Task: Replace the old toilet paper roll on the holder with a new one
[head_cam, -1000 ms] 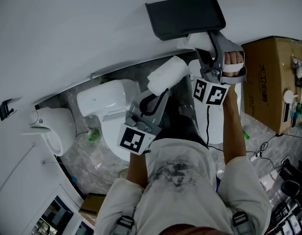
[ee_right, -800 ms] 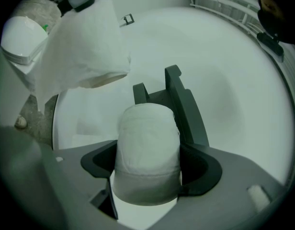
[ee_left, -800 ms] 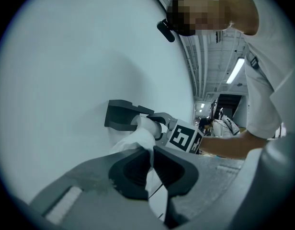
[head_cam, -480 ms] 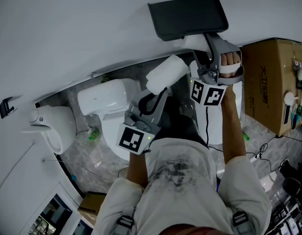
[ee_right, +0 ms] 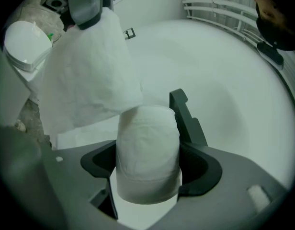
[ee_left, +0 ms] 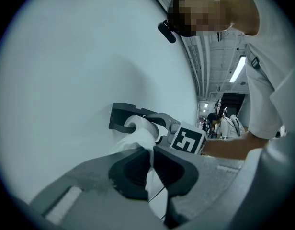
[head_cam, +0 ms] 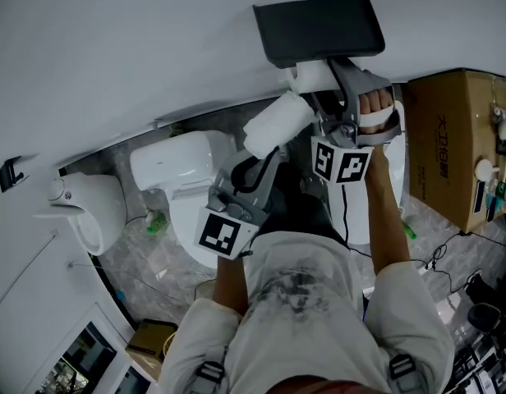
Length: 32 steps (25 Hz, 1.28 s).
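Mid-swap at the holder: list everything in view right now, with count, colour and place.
holder: one, black, on the white wall
toilet paper roll: one, white, close by the holder, between the right gripper's jaws
paper tail: one, white, running from the roll to the left gripper
toilet: one, white, on the floor by the wall
bowl fixture: one, white, left of the toilet
cardboard box: one, brown, far right
wall hook: one, black, far left
left gripper: one, grey, jaws shut on the paper tail
right gripper: one, grey, jaws shut on the roll
shirt: one, light, bottom centre of the head view
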### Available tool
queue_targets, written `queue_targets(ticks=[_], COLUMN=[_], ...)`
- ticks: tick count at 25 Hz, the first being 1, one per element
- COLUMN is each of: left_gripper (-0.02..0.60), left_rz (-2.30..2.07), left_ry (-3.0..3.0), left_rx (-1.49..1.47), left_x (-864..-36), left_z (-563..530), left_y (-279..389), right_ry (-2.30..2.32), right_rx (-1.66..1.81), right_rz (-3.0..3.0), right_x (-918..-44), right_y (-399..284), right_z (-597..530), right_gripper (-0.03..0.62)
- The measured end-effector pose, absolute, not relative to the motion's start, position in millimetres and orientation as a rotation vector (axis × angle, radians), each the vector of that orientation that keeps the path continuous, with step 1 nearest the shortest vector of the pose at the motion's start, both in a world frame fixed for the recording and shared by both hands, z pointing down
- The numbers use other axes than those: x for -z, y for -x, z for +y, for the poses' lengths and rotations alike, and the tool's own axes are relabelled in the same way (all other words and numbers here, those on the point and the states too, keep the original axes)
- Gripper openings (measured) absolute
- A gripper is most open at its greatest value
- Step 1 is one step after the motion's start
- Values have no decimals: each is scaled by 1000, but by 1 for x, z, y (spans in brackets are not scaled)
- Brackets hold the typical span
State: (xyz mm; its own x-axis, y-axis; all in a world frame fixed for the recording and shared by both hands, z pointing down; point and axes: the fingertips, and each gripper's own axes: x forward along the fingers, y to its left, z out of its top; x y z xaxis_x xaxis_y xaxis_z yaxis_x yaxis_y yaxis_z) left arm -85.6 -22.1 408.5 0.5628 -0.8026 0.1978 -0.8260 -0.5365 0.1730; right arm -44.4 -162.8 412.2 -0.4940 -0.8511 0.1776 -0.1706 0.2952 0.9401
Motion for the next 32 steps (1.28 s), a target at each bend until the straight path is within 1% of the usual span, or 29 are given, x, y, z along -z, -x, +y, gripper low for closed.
queue_targets(ticks=[17, 26, 27, 29, 30, 32], left_gripper=[18, 18, 18, 18, 18, 18], left_rz=[-1408, -1421, -1426, -1435, -1438, -1446], left_ry=[-2553, -2564, -2567, -2572, -2575, -2580], left_rx=[-110, -105, -100, -93, -92, -91], left_x=[-397, -389, -387, -383, -381, -377], left_z=[-6, -2, -2, -2, -1, -1], left_y=[90, 91, 91, 91, 92, 93], right_ry=[-936, -969, -974, -988, -1000, -1036], right_rx=[1227, 1196, 1189, 1184, 1186, 1192], right_rz=[-1916, -1958, -1966, -1976, -1985, -2011], right_x=[-404, -394, -392, -388, -385, -374], right_y=[51, 46, 45, 43, 43, 42], right_z=[-144, -133, -131, -125, -122, -116], right_gripper=[408, 404, 398, 365, 339, 262])
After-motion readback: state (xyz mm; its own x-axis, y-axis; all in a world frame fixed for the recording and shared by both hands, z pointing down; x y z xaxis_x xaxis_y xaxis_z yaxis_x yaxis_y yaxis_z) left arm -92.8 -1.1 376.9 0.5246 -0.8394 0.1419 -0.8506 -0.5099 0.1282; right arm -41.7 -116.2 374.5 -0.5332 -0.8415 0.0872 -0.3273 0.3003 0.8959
